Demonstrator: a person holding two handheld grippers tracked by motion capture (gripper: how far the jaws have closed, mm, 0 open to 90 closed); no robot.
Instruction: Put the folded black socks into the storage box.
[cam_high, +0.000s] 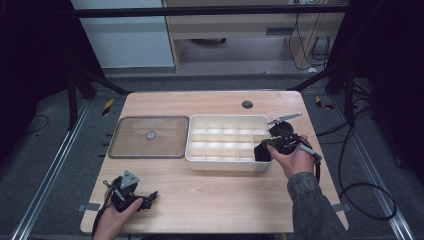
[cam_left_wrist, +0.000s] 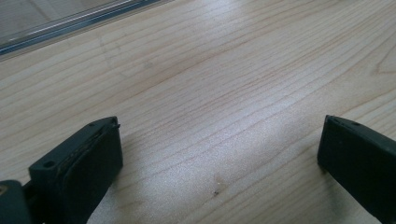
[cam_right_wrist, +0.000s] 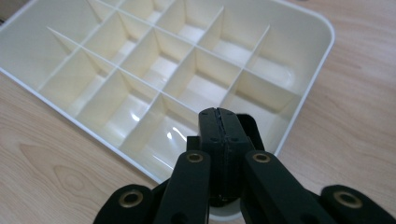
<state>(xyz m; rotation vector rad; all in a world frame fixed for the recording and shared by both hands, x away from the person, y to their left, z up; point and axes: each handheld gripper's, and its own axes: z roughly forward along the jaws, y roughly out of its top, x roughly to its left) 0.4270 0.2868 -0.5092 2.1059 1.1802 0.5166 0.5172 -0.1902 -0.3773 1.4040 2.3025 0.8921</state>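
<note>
Above the white divided tray's (cam_right_wrist: 299, 88) near corner cell hangs the right hand-held gripper (cam_right_wrist: 219, 116), jaws pressed together.

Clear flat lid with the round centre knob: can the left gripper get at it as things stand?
Probably yes. The left gripper rests open on the bare wooden table, and nothing lies between it and the clear flat lid just beyond.

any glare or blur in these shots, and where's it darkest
High view: dark at both sides, the table evenly lit, slightly soft. Left gripper view: a pale sheen on the wood, the near jaws blurred. Right gripper view: small bright glints on the floors of the divided tray, the shut right hand-held gripper sharp.
</note>
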